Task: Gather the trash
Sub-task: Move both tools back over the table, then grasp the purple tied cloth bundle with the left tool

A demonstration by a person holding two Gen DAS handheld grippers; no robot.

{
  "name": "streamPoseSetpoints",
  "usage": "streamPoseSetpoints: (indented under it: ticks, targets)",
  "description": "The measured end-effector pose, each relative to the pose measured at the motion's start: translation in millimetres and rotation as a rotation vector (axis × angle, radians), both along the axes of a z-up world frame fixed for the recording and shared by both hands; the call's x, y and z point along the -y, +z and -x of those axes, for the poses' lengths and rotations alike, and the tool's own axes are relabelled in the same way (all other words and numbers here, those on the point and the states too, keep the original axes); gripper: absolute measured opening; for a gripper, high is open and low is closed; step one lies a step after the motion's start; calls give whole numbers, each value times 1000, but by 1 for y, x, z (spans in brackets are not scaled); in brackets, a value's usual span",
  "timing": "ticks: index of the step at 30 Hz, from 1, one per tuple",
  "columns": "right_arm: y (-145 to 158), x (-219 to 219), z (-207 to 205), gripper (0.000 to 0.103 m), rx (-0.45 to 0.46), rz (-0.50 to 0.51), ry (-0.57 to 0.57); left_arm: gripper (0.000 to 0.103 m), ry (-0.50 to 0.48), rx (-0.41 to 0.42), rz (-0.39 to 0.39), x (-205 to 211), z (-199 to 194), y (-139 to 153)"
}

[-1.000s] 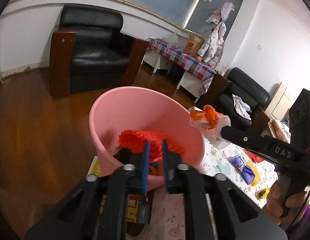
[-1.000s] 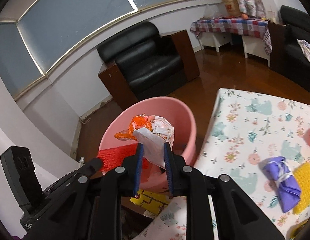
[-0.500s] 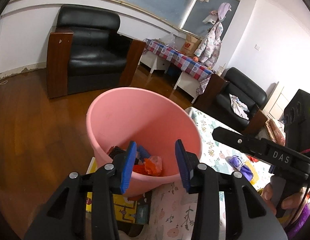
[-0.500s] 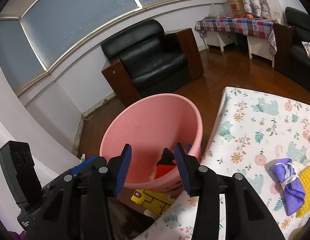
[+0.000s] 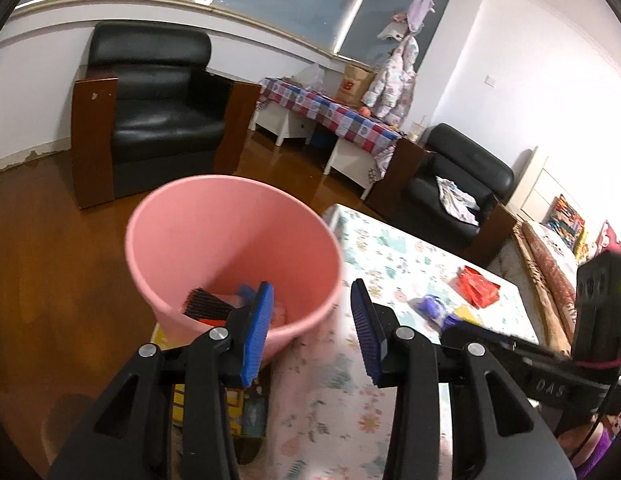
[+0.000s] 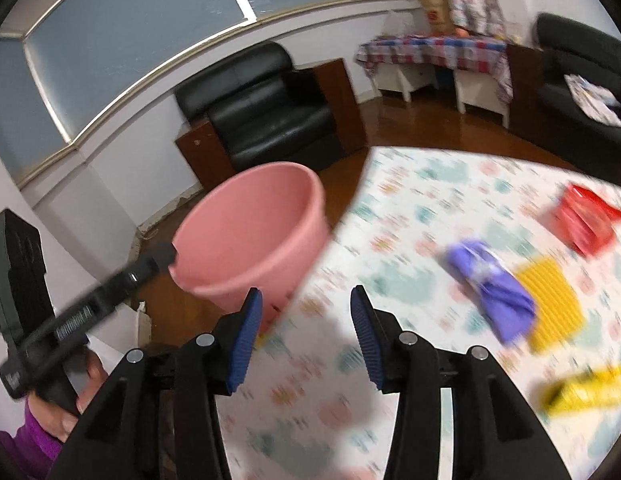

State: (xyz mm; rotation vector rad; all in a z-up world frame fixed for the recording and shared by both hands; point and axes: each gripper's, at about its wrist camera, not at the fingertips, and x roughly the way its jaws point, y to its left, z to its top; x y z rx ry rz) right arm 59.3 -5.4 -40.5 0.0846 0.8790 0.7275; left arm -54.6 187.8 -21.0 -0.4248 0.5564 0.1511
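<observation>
A pink bin (image 5: 230, 248) (image 6: 250, 236) stands off the corner of a table with a floral cloth (image 5: 394, 268) (image 6: 422, 208). Red, black and blue scraps (image 5: 214, 304) lie at its bottom. My left gripper (image 5: 310, 320) hangs open and empty over the bin's near rim. My right gripper (image 6: 306, 328) is open and empty above the cloth's edge, right of the bin. On the cloth lie a purple wad (image 6: 490, 284) (image 5: 430, 304), a yellow ridged piece (image 6: 550, 304), a red wrapper (image 6: 586, 216) (image 5: 476, 286) and a yellow wrapper (image 6: 582, 388).
A black armchair (image 5: 150, 112) stands behind the bin on the wooden floor. A checked-cloth side table (image 5: 330, 112) and a second black chair (image 5: 458, 184) lie farther back. A colourful box (image 5: 214, 400) sits under the bin. A person's hand (image 6: 70, 396) grips the left tool.
Both grippers opened and dropped their loads, a red net and a white-orange wrapper, into the bin. The right gripper then swung right over the table; the left drew back slightly.
</observation>
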Motion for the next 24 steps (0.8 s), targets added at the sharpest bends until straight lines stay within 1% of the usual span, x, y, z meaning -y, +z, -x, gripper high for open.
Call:
streamPoseSetpoints:
  ticks: [6,8,12,16,19,24]
  targets:
    - [-17,79,16,46,-58,22,-149,41,-58,-24,16,32,-11,4]
    - [-25,101,20,54,-76,35,-201,41,-83,-27,12,43,-15,5]
    - [-38,146,24,59,-126,12,-315,41,-124,-27,5,63,-20,6]
    - [-47,170,16,62,-170,-20,-381,41,-169,-44,-8,83,-25,2]
    - [-52,171,6,62,-204,-54,-398,41,-189,-53,-28,92,-27,1]
    - [-57,173,-15,62,-214,-56,-469,41,-199,-55,-57,100,-31,4]
